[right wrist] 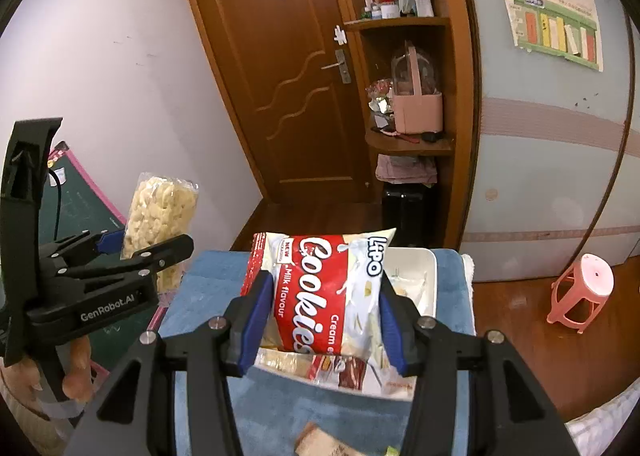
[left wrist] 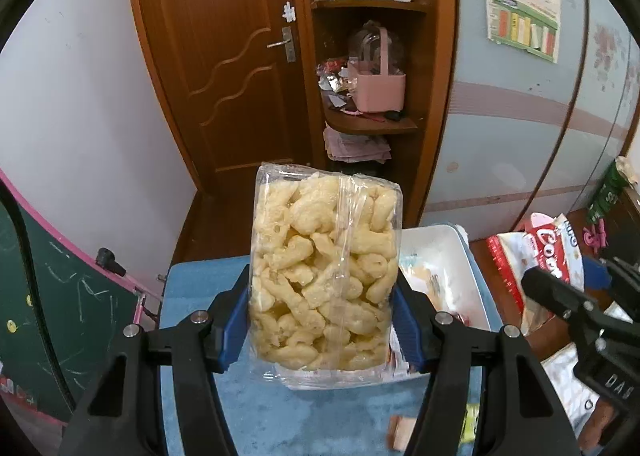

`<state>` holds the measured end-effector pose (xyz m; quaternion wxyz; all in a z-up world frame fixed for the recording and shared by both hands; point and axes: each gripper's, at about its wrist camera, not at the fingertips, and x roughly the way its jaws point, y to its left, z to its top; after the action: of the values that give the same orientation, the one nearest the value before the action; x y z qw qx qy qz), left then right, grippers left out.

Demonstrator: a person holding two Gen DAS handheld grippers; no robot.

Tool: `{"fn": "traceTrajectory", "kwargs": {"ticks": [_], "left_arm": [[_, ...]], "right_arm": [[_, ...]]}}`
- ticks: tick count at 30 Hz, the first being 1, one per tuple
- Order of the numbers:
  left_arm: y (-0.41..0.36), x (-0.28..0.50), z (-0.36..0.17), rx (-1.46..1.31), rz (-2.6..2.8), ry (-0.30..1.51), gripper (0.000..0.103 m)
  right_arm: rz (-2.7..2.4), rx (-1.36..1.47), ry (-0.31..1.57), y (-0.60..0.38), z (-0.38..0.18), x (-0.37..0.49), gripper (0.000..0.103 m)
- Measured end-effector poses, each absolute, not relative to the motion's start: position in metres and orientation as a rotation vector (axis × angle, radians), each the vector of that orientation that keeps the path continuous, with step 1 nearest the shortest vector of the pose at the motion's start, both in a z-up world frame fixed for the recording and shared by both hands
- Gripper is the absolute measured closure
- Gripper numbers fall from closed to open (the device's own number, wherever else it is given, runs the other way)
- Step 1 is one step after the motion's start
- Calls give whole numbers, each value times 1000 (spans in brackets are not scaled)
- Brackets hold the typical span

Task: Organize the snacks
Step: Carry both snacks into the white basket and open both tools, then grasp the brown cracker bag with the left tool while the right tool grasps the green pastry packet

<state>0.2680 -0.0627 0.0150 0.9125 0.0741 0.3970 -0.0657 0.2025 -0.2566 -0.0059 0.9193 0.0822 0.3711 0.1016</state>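
Observation:
My left gripper point(left wrist: 322, 320) is shut on a clear bag of yellow puffed snacks point(left wrist: 326, 272) and holds it upright above the blue-covered table point(left wrist: 192, 288). The same bag shows in the right wrist view point(right wrist: 160, 224), at the left, with the left gripper point(right wrist: 132, 252) on it. My right gripper point(right wrist: 326, 320) is shut on a red and white Cookies packet point(right wrist: 320, 292), held above a white bin point(right wrist: 424, 260). In the left wrist view the bin point(left wrist: 460, 244) lies behind the puffed bag, and the Cookies packet point(left wrist: 548, 252) is at the right.
Several snack packets lie in the white bin and on the blue cloth near the front edge point(right wrist: 320, 440). A wooden door point(left wrist: 232, 68) and a corner shelf with a pink basket point(left wrist: 380, 84) stand behind. A pink stool point(right wrist: 580, 292) stands on the floor at right. A green chalkboard point(left wrist: 60, 316) is at left.

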Motion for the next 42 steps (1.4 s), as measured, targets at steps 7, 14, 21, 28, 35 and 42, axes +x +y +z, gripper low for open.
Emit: {"fn": "traceTrajectory", "kwargs": {"ticks": [7,14,21,28,35,42], "left_arm": [[-71,321,-22,162,-96,892,29],[-69,333,-48,144,-100,930,11],[-68,325,-56,151,-91,943,11],[-71,302,-47,153,-118,926,11],[-74,255,-28,183,-159,885,11],[-76,201,-15,212,-214,858,11]], "right_arm": [[198,165,868,-251,-44,253,48],[199,159,991,-247,-83,275,43],[195,175,1004,-254,-86,268,43],[179,175,993,-255,-79,245,43],[154,175,968,-254,-65,204,43],[123,189,945,-254,-53,156,43]]}}
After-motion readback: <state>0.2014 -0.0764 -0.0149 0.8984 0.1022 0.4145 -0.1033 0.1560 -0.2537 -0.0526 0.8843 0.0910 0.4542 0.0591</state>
